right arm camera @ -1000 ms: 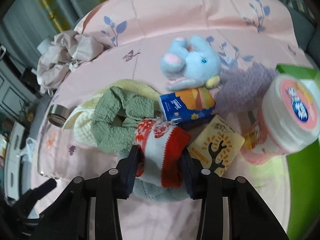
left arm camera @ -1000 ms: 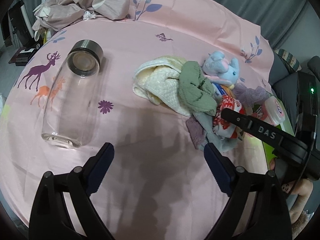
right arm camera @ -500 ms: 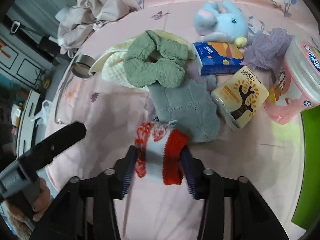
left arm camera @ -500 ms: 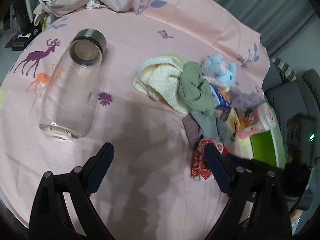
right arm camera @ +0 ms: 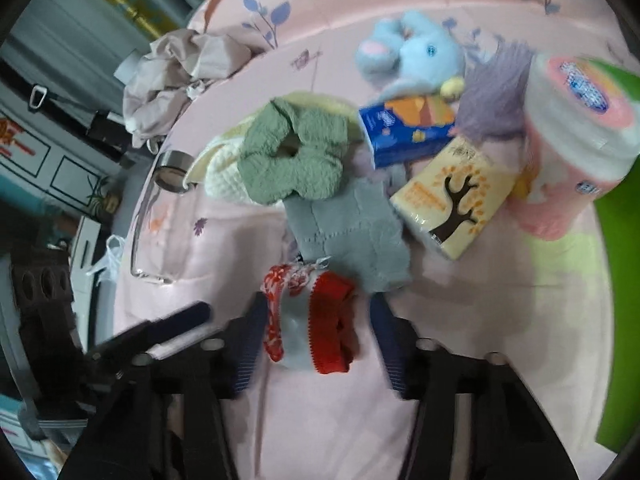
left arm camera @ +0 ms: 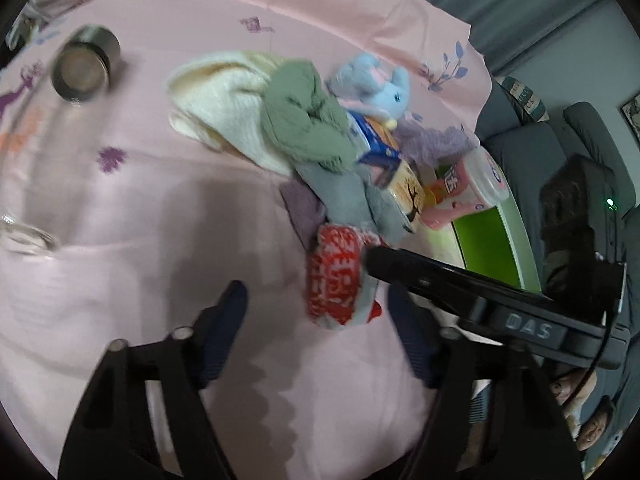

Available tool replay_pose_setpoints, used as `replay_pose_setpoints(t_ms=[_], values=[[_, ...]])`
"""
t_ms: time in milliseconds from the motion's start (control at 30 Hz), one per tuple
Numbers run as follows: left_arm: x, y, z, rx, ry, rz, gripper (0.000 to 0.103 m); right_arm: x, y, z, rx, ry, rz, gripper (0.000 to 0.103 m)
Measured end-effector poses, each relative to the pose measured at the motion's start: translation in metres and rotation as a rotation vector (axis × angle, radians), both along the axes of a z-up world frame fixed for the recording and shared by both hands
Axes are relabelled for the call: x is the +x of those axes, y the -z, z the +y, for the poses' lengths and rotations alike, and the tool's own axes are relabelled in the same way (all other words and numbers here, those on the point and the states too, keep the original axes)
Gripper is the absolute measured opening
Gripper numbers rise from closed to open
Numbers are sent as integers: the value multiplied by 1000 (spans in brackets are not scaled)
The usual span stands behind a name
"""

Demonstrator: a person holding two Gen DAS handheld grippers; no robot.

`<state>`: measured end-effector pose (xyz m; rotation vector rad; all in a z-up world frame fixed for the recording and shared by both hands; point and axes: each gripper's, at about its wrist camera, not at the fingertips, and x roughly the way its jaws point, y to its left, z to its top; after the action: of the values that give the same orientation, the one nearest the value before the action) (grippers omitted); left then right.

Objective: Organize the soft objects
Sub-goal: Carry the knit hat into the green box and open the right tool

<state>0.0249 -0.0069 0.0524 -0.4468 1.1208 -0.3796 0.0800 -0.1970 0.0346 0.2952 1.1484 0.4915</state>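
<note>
Pink bedsheet (left arm camera: pixel 132 216) underneath, heap of soft things (right arm camera: pixel 320 184) beyond; red-and-white knit piece (right arm camera: pixel 312 324) lying apart from the heap, just ahead of both tools, long axis running away from them. Right gripper (right arm camera: pixel 316 340) nearer, straddling it, jaws closing, pads not clearly pressing. Left gripper (left arm camera: pixel 316 320) closing too, cloth toward its right finger, gripping nothing
</note>
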Motion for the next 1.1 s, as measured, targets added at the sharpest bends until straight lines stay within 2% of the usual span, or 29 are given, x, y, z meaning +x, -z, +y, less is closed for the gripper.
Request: replay_pose_setpoints(t_ms=[67, 200, 267, 400, 500, 600, 700, 800, 933, 1100], values=[[1, 5, -3, -19, 4, 8, 47, 2, 6, 2, -10, 3, 14, 41], [3, 16, -14, -6, 38, 34, 30, 5, 10, 0, 57, -9, 33, 38], [3, 17, -19, -14, 57, 29, 19, 5, 11, -1, 65, -11, 36, 32], [0, 8, -28, 0, 77, -30, 17, 2, 6, -1, 73, -20, 22, 27], [-5, -19, -41, 4, 92, -131, 17, -2, -7, -6, 116, -32, -10, 27], [-11, -46, -56, 1, 128, -235, 17, -13, -39, -18, 81, 28, -135, 27], [-14, -70, -79, -20, 178, -318, 17, -23, -58, -37, 104, 76, -202, 27], [-12, -81, -104, -64, 227, -343, 17, -34, -73, -68, 124, 155, -264, 27], [-13, -94, -153, -57, 329, -413, 17, -51, -83, -119, 150, 287, -317, 27], [1, -87, -201, -136, 428, -369, 17, -64, -81, -164, 122, 434, -333, 27]])
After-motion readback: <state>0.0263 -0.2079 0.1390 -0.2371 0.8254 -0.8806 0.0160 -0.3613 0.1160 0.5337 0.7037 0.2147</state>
